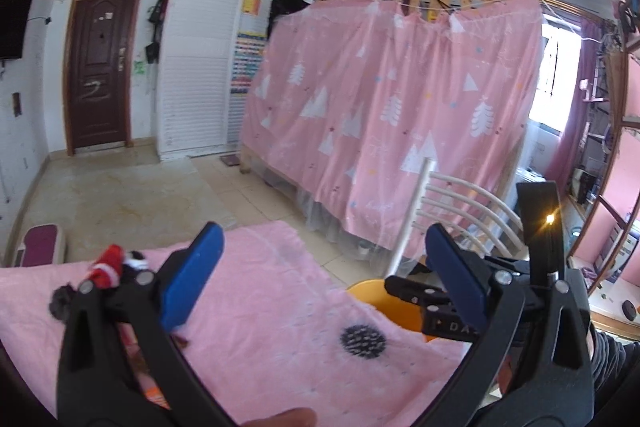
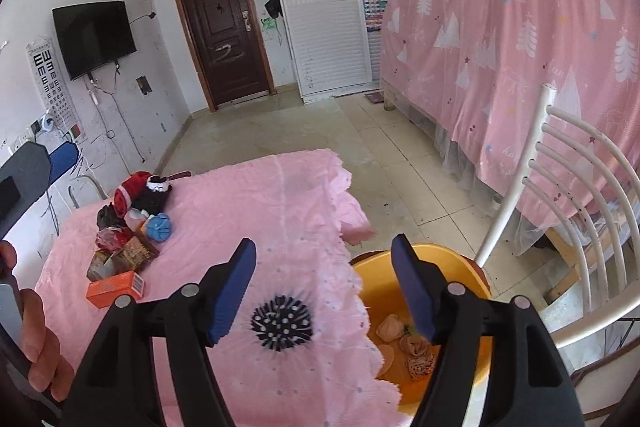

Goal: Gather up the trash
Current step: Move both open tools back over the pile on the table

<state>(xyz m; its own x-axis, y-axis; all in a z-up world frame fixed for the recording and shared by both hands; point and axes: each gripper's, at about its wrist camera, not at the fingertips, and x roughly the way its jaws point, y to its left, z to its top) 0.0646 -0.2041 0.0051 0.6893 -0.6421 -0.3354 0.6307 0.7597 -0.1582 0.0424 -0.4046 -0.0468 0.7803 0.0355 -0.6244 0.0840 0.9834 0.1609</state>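
Trash partly collected: several crumpled wads (image 2: 404, 343) already lie in the orange basin (image 2: 472, 275) off the tabletop's right edge. Right gripper (image 2: 324, 287) hangs above, jaws apart, empty. Left gripper (image 1: 320, 275) also wide, empty. Remaining pile (image 2: 128, 231), including an orange box (image 2: 116, 291), waits near the pink tabletop's (image 2: 280, 195) far-left corner.

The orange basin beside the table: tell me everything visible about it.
The orange basin is a round, smooth tub that looks like plastic, standing upright and open below the edge of the pink tablecloth, which overlaps its near rim. It sits beside the white chair. Inside lie several crumpled pinkish-tan wads, apparently tissue or wrappers, on the bottom. The right gripper hangs over it with jaws open and nothing between them, not touching it.
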